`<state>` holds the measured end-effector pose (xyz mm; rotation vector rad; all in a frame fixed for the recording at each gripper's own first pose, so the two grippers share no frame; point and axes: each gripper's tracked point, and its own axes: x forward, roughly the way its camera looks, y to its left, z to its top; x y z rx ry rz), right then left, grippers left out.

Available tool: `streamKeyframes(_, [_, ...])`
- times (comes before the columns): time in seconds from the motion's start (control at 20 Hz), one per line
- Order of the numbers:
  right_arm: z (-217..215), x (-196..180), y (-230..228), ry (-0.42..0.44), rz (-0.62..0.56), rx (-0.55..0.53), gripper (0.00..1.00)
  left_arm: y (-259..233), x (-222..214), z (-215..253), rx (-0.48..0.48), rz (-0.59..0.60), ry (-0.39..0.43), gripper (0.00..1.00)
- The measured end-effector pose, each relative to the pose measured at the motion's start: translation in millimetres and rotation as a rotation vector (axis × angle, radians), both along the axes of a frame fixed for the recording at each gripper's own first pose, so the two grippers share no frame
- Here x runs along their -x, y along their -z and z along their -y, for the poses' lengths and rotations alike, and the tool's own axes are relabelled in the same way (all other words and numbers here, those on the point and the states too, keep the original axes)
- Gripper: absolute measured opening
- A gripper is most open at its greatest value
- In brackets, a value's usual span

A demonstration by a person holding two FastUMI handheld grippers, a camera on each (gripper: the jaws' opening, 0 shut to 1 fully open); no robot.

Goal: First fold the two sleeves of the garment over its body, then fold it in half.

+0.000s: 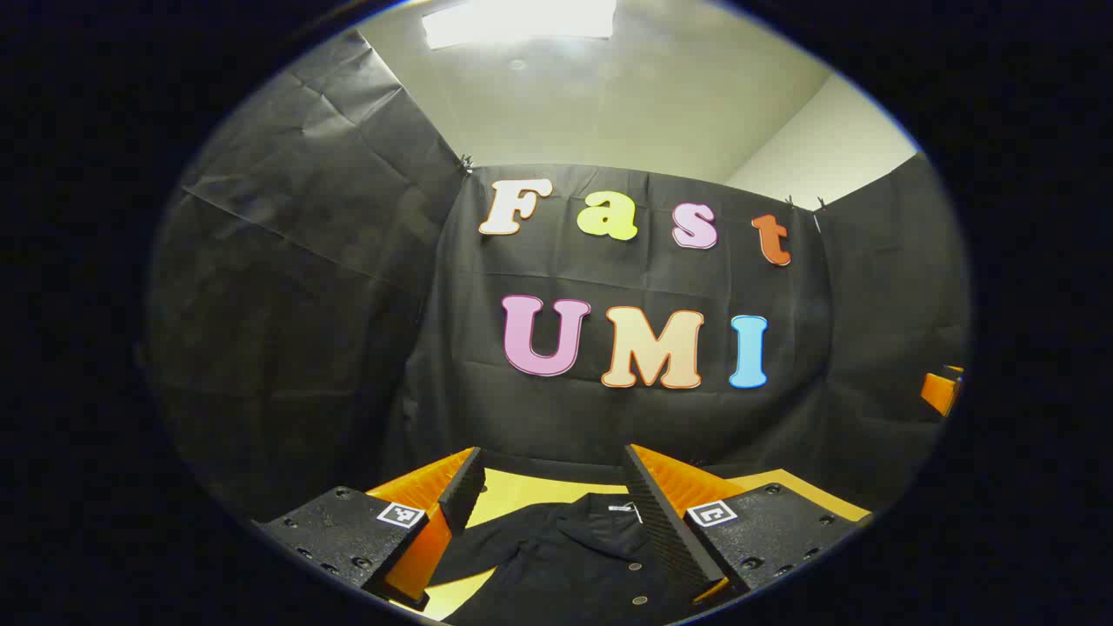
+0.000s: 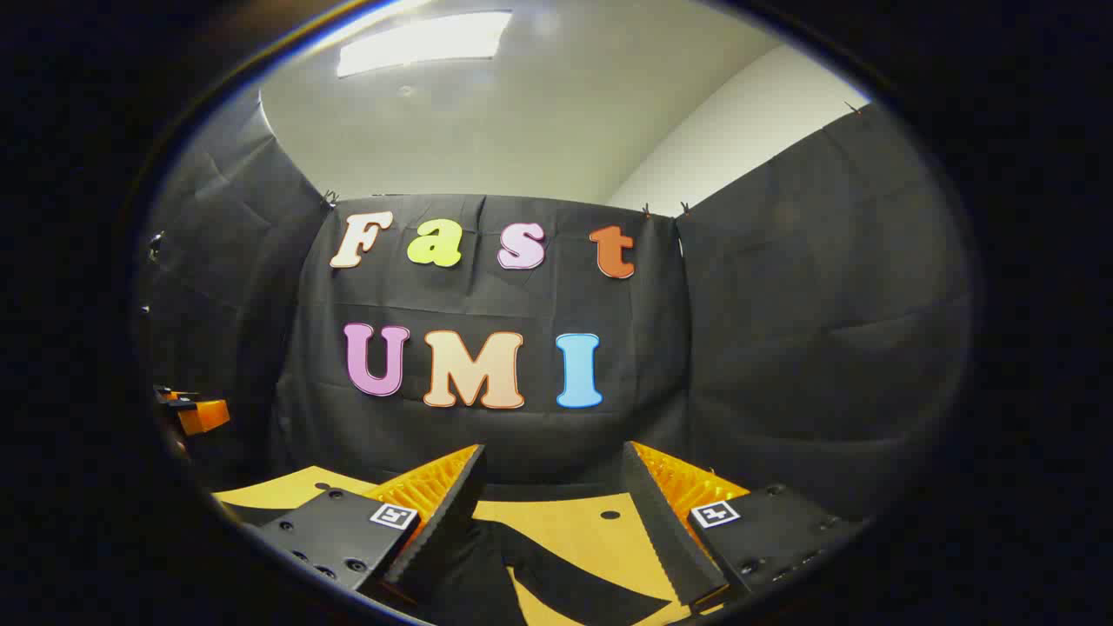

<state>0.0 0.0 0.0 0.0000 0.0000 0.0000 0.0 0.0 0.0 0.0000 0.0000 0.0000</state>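
A black buttoned garment [image 1: 565,556] lies flat on a yellow table [image 1: 522,487], its collar toward the back wall. My left gripper [image 1: 552,513] hangs open above the collar and chest, touching nothing. In the right gripper view a black sleeve [image 2: 565,574] runs across the yellow table [image 2: 574,522]. Over that sleeve my right gripper [image 2: 552,513] is held open, with nothing between its fingers. The other gripper [image 1: 943,391] shows at the right edge of the left gripper view, and the other gripper [image 2: 196,413] shows at the left edge of the right gripper view.
Black cloth walls close the booth at the back and on both sides, right behind the table's far edge. A ceiling light [image 1: 522,22] shines overhead. Small dark holes [image 2: 610,515] dot the tabletop.
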Motion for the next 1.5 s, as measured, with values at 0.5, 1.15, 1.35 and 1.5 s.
streamKeyframes(0.5, [-20,-7,14,-0.045,-0.047,0.025,0.99,14,2,-15,-0.045,-0.031,-0.036,0.93])
streamKeyframes(1.15, [-15,-9,23,-0.03,-0.061,-0.004,0.98,20,7,-18,-0.079,-0.055,-0.046,0.93])
streamKeyframes(1.35, [-13,-10,27,-0.03,-0.064,-0.009,0.98,19,9,-19,-0.089,-0.056,-0.055,0.93])
streamKeyframes(1.5, [-15,-11,32,-0.037,-0.073,-0.009,0.98,21,9,-21,-0.098,-0.057,-0.073,0.93])
